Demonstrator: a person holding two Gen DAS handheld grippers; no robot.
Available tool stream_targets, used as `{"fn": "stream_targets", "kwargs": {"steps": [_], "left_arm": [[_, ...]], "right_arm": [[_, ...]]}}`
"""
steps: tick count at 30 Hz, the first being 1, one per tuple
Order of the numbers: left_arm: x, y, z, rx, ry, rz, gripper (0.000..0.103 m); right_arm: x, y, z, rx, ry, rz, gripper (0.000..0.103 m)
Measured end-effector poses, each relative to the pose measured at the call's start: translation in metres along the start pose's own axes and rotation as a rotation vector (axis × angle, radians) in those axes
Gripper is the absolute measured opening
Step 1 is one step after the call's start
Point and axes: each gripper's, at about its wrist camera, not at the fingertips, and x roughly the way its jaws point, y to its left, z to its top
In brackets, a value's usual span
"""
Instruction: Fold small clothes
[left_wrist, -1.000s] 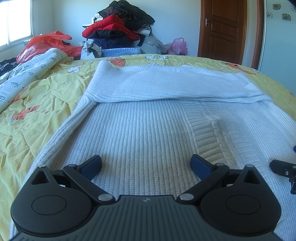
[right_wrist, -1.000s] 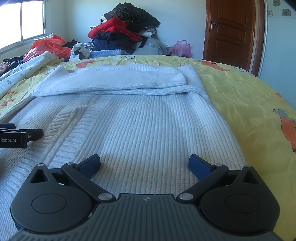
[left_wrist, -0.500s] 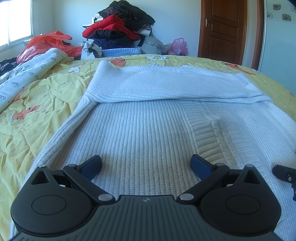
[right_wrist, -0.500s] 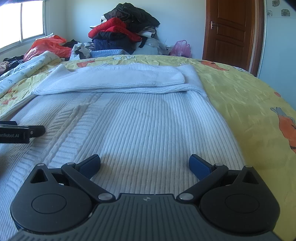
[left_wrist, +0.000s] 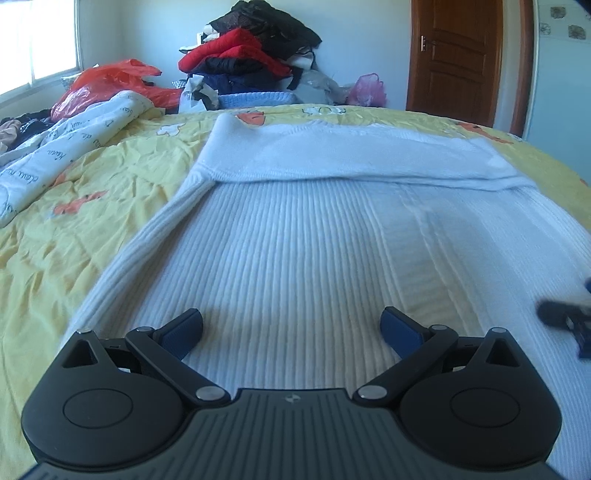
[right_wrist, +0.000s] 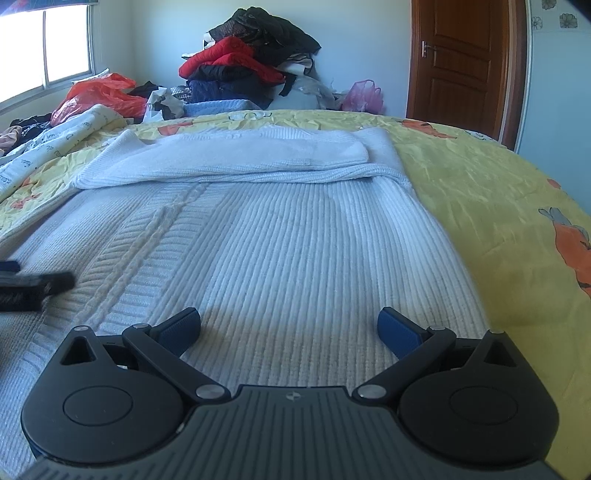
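- In the left wrist view, our left claw (left_wrist: 291, 330) is spread wide and empty, low over the near end of the white knit sweater (left_wrist: 314, 251), which runs lengthwise away from us on the bed (left_wrist: 110, 177); the right claw (left_wrist: 565, 319) blurs in at the right.
- In the right wrist view, the right claw (right_wrist: 288, 328) gapes wide and empty over the same near end, closer to the sweater's right edge; its folded sleeves (right_wrist: 243, 157) lie far ahead.

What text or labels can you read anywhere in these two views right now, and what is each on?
White quilt on the bed's left: dark handwritten-style words, too small and skewed to read.
Left gripper's side, seen from the right wrist view: white lettering, motion-blurred, unreadable.
Small logo mark on each gripper body: a symbol, no letters.
White knit sweater: no text visible.
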Motion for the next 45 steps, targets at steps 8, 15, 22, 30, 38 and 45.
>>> {"fn": "stream_targets", "kwargs": {"steps": [8, 15, 22, 30, 38, 45], "left_arm": [[-0.0045, 0.0004, -0.0069, -0.002, -0.019, -0.004, 0.103], [-0.0043, 0.0003, -0.0066, -0.002, -0.018, -0.004, 0.103], [-0.0043, 0.0004, -0.0067, -0.002, -0.018, -0.004, 0.103], [-0.004, 0.0004, -0.0063, -0.002, -0.019, -0.004, 0.103], [-0.0043, 0.0008, -0.0067, -0.002, -0.019, -0.005, 0.103], [-0.0039, 0.0007, -0.0064, -0.002, -0.019, -0.005, 0.103]], "right_arm": [[-0.0002, 0.0, -0.0002, 0.0, -0.001, -0.001, 0.101], [-0.0004, 0.0007, -0.0007, 0.002, -0.002, 0.001, 0.101], [-0.0007, 0.0005, -0.0005, 0.002, -0.002, 0.001, 0.101], [-0.0013, 0.0011, -0.0006, 0.004, -0.004, 0.003, 0.101], [-0.0018, 0.0019, -0.0003, 0.003, -0.003, 0.005, 0.101], [-0.0018, 0.0023, -0.0002, 0.003, -0.002, 0.005, 0.101]]}}
